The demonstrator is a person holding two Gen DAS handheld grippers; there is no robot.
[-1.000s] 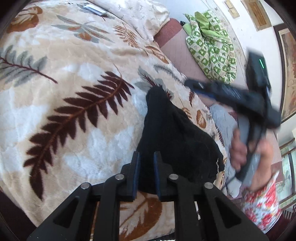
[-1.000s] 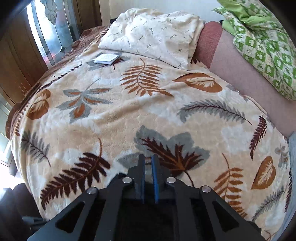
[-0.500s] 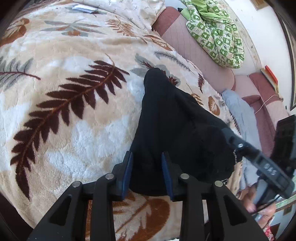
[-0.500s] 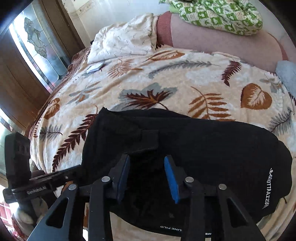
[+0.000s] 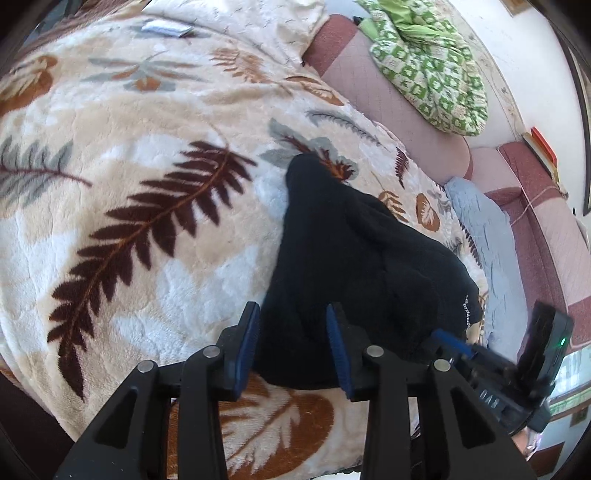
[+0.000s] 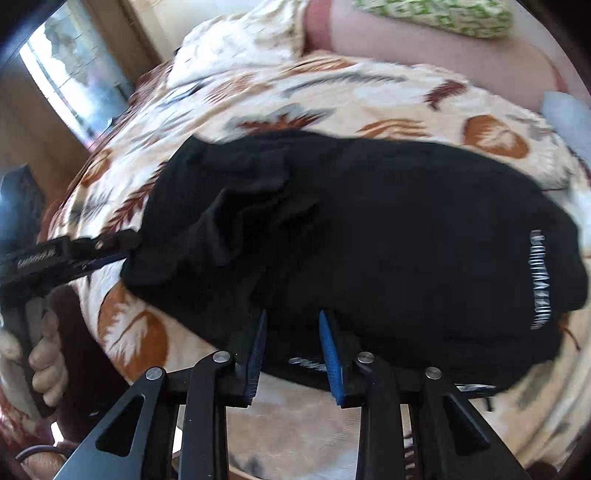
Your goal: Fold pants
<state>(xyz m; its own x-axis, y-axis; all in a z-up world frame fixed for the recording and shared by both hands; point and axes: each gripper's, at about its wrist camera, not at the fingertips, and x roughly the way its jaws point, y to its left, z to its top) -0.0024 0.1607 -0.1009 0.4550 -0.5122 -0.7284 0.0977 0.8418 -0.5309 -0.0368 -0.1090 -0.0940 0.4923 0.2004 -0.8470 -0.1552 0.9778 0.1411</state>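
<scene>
Black pants (image 5: 351, 258) lie bunched on a leaf-patterned blanket (image 5: 147, 147), running away from me. My left gripper (image 5: 293, 345) straddles their near edge; its jaws are opening, the cloth lies loose between the blue pads, and they no longer pinch it. In the right wrist view the pants (image 6: 369, 229) stretch across, with white lettering (image 6: 541, 280) at the right end. My right gripper (image 6: 293, 345) is down at their near hem; its jaws are closing with cloth between them, a gap still showing. Each view shows the other gripper: the right gripper (image 5: 480, 354), the left gripper (image 6: 92, 254).
A cream pillow (image 5: 258, 22) and a small white card (image 5: 162, 27) lie at the far end of the bed. A green patterned quilt (image 5: 424, 62) sits on a pink padded back (image 5: 388, 103). A grey-blue cloth (image 5: 480, 229) lies right of the pants. A hand (image 6: 44, 358) holds the left gripper.
The left jaws went from pinched shut on the pants' edge to spread apart. The right gripper swung down from above the bed to the pants' near hem, and its jaws narrowed.
</scene>
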